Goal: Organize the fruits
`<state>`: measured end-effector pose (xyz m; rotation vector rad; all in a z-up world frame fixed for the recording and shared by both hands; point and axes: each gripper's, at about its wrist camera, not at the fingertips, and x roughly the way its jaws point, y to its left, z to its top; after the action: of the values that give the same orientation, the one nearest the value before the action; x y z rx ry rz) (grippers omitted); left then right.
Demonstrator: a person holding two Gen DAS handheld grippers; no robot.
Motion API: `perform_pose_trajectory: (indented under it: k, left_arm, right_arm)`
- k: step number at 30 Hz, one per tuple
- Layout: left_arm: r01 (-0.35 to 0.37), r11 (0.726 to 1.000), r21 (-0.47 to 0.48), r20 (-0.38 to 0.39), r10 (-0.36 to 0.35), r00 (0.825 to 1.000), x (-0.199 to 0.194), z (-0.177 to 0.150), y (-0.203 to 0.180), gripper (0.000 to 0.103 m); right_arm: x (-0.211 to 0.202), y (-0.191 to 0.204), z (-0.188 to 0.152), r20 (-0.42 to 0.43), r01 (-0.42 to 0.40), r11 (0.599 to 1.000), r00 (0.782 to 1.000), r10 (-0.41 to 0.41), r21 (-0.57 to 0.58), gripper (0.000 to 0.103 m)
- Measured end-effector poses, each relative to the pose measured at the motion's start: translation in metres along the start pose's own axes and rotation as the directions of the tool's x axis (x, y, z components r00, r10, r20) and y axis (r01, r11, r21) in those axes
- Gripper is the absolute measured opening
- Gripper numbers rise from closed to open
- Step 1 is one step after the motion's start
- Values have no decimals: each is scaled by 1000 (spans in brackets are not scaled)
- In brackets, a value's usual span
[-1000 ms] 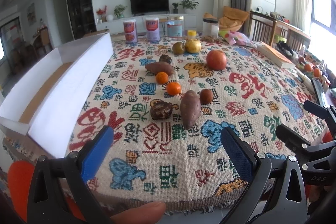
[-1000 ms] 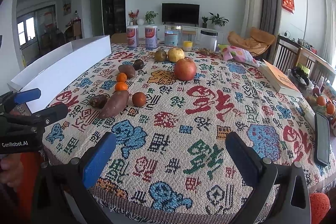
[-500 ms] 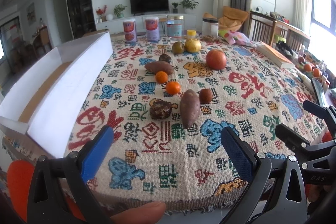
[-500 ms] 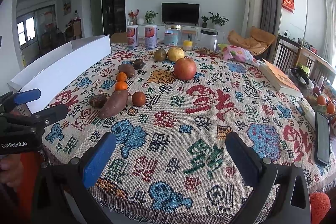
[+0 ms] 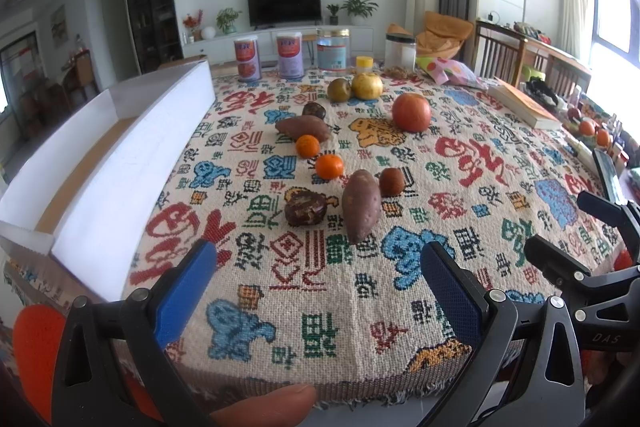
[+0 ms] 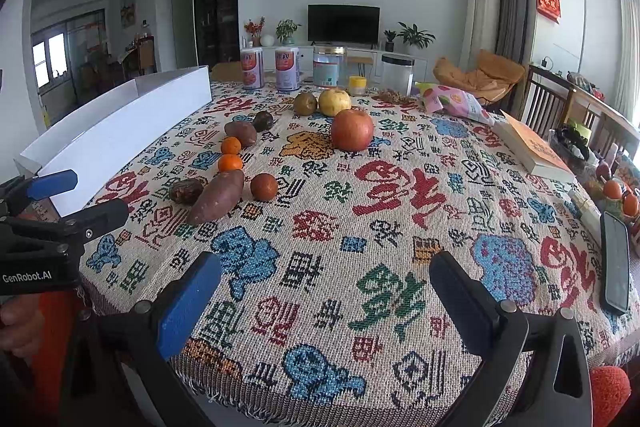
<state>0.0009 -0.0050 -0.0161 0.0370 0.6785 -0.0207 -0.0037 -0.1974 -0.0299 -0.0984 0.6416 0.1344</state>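
Fruits and roots lie on a patterned tablecloth (image 5: 460, 163): a red apple (image 5: 411, 112), a yellow apple (image 5: 367, 85), a green-brown fruit (image 5: 339, 90), two tangerines (image 5: 329, 166), two sweet potatoes (image 5: 361, 204), a small brown fruit (image 5: 391, 181) and a dark wrinkled one (image 5: 305, 208). A long white box (image 5: 120, 163) stands empty at the left. My left gripper (image 5: 318, 283) is open and empty over the table's near edge. My right gripper (image 6: 324, 295) is open and empty, to the right of the left one (image 6: 72, 199).
Cans and jars (image 5: 332, 51) stand at the table's far edge. A snack bag (image 6: 452, 103), a book (image 6: 536, 151) and a phone (image 6: 616, 263) lie at the right. Wooden chairs (image 6: 560, 107) stand beyond the right side.
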Motion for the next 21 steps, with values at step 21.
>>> perform_pose_trajectory:
  k: [21]
  left_arm:
    - [-14,1000,-25,-9,14,1000,5,-1,9,102]
  right_arm:
    - [2,-1,-2,-9,-1,1000,1000,1,5,103]
